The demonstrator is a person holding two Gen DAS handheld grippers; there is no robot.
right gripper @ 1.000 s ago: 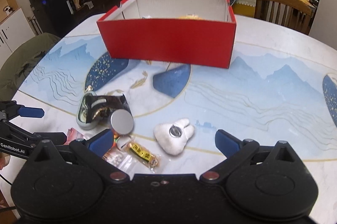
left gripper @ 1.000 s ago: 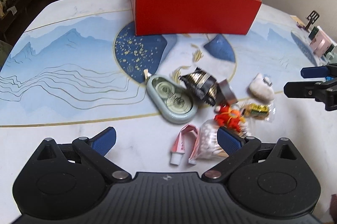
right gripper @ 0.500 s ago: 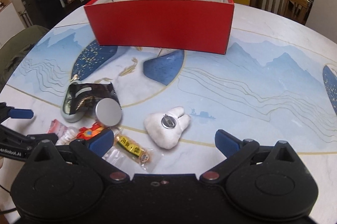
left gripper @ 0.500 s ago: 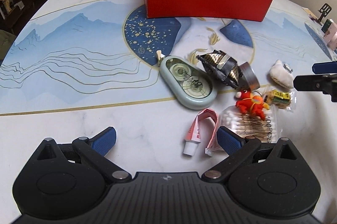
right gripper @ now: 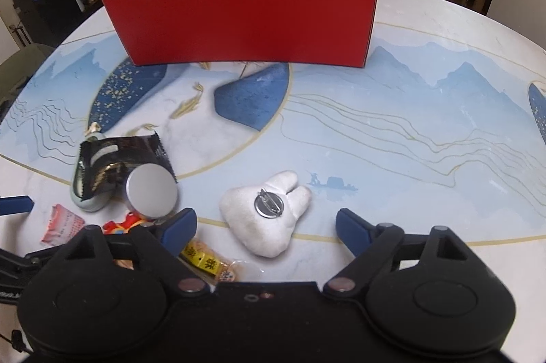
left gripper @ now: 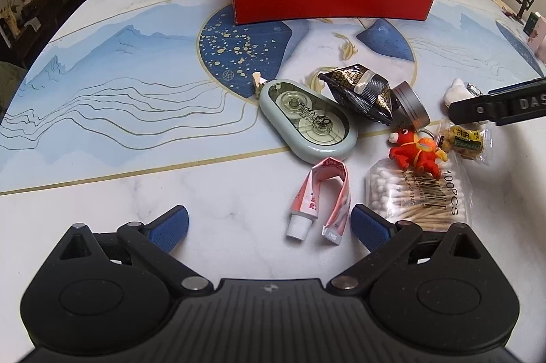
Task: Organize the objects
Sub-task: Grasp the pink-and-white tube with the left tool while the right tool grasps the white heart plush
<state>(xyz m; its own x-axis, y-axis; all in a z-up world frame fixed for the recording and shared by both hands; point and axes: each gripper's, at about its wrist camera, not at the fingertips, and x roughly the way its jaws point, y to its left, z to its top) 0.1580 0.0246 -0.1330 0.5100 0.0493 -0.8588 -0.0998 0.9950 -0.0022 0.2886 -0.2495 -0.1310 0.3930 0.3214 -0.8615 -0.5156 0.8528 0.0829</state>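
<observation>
Landmark: the red box (right gripper: 245,18), standing open at the far side of the surface (right gripper: 409,130). The white plush brooch (right gripper: 266,216) lies pin-side up in front of the box, toward its right half, apart from the clutter off the box's left corner — silver tin (right gripper: 152,190), dark foil packet (right gripper: 119,154).

Right tongs (right gripper: 266,228): jaws spread to either side of the plush and closing; pads not yet touching it. Left tongs (left gripper: 269,226): spread, empty, with the folded pink tube (left gripper: 320,195) just ahead of them.

Judgement: the plush is light, soft and compressible — take it across the body, clear of the metal pin back, which would likely slip.
</observation>
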